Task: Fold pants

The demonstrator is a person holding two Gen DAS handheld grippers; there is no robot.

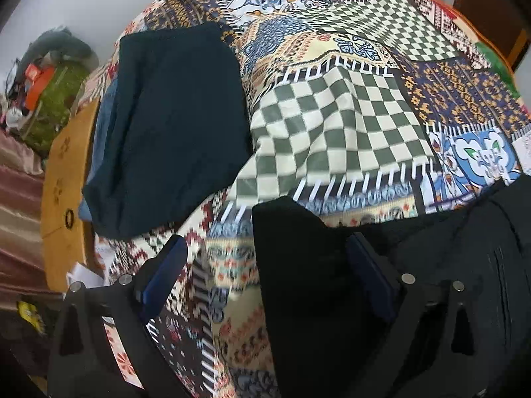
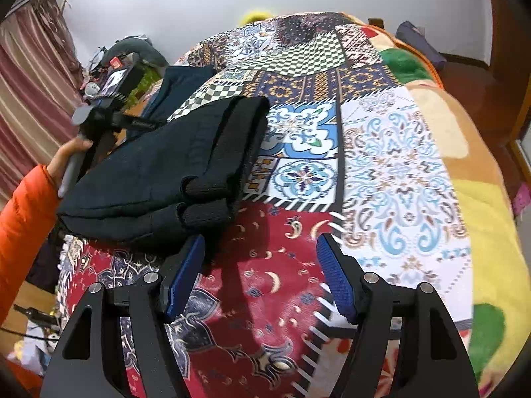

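Right gripper (image 2: 260, 275): blue-padded fingers spread wide, nothing between them, only the patterned bedspread (image 2: 391, 172) beneath. Just ahead and to its left lie the black pants (image 2: 159, 179), folded into a thick bundle, their ribbed cuffs (image 2: 205, 199) nearest the left finger; whether that finger touches the cloth cannot be told. Beyond the bundle, the person's hand (image 2: 68, 156) in an orange sleeve (image 2: 23, 219) grips the handle of the other tool, whose front end is hidden behind the pants. Left gripper (image 1: 265, 262): fingers also apart, a flap of the black pants (image 1: 315, 298) lying between them against the right pad (image 1: 371, 275); motion blur obscures the contact. Farther ahead and to its left rests a dark folded garment (image 1: 172, 126) over a blue one (image 1: 103, 139), mostly covered. At far left, a cluttered pile (image 1: 49, 83) is too blurred to identify.
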